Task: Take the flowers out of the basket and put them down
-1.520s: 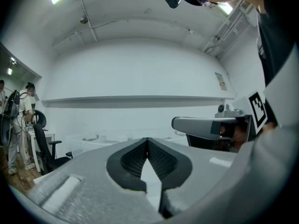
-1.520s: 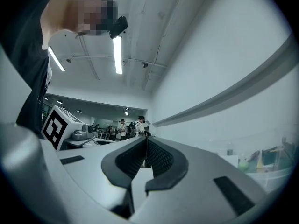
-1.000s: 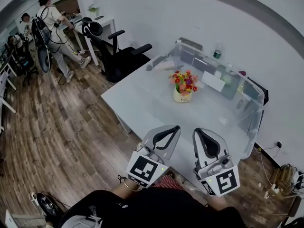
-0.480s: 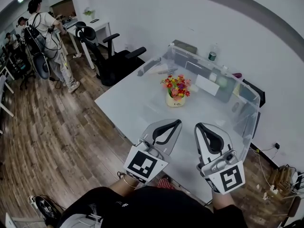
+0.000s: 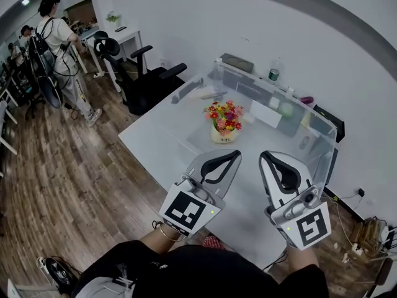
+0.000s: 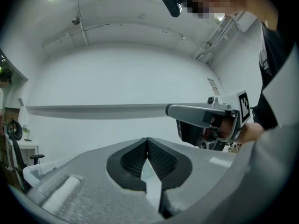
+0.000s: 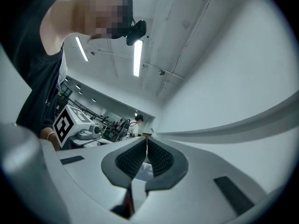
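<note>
**Both grippers closed on nothing, flowers in the basket**

The left gripper [image 6: 147,139] has ribbed black pads that meet at the tip with nothing between them, set in a smooth grey teardrop shell. The right gripper [image 7: 147,138] matches it, pads pressed together and empty. Both hang side by side over the near edge of the smooth white table [image 5: 162,135], well apart from the small rounded cream basket [image 5: 222,136]. The red, orange and purple flowers [image 5: 224,113] stand upright in it. Clear plastic walls [image 5: 310,143] rim the far side.
</note>
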